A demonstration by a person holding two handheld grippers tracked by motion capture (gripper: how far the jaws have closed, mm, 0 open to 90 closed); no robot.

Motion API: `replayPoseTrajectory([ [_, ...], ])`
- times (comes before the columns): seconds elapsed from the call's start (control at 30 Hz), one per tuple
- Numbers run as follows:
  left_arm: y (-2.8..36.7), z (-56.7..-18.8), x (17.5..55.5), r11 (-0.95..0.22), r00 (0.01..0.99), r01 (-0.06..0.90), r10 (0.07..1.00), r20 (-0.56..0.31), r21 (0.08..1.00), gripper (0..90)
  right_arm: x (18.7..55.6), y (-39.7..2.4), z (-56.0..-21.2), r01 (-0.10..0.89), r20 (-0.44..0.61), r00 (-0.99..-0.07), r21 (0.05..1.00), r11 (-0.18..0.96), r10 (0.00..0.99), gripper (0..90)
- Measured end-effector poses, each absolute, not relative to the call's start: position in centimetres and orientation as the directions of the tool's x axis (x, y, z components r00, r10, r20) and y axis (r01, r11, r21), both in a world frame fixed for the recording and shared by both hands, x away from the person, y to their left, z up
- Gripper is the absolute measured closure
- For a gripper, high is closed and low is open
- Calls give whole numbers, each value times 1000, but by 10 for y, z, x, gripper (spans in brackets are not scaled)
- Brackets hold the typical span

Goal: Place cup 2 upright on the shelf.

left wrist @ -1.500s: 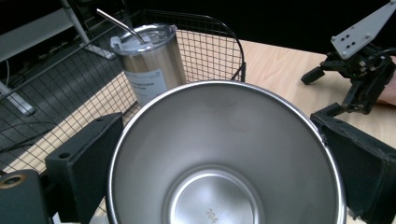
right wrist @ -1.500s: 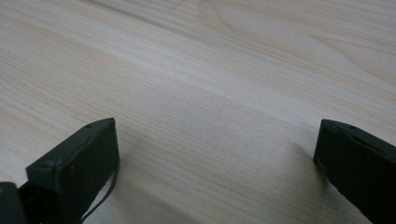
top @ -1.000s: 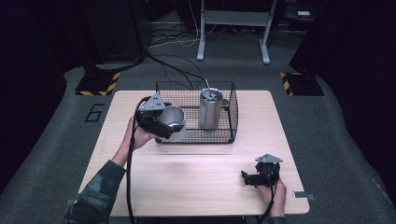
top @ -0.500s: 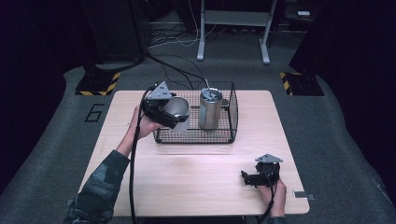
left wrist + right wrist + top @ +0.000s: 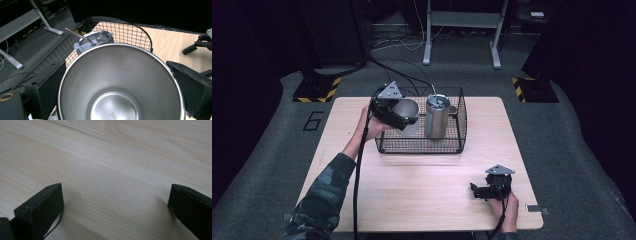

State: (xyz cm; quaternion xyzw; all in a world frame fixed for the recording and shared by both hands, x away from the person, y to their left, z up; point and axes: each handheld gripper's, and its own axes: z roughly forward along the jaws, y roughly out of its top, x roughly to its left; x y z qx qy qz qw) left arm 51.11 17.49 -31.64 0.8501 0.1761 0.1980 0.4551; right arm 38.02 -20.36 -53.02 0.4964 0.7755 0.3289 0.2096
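Two fingers of the left gripper [image 5: 404,119] clamp a steel cup [image 5: 121,82] above the wire basket [image 5: 419,146] beside the lidded tumbler [image 5: 436,116], apparently for lowering in, while the right gripper [image 5: 477,191] rests wide open, empty, on the worktop [image 5: 422,185].

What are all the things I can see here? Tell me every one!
Steel cup: one, silver, open top, held between the left gripper's jaws over the basket's left end.
Lidded tumbler: one, silver, with a bent metal straw, upright inside the basket.
Wire basket: one, black, at the far middle of the table.
Table: one, pale wood.
Desk frame legs: two, grey, on the floor behind.
Left gripper: one, black, clamped on the cup.
Right gripper: one, black, jaws apart, low at the table's near right corner.
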Motion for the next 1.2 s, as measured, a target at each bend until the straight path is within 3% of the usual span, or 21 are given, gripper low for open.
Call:
replayPoseTrajectory([
  [1.2, 160, -358, 575, -527, 825, 232, 551, 122, 818, 64, 380, -203, -530, 632, 5, -418, 720, 287, 908, 0],
])
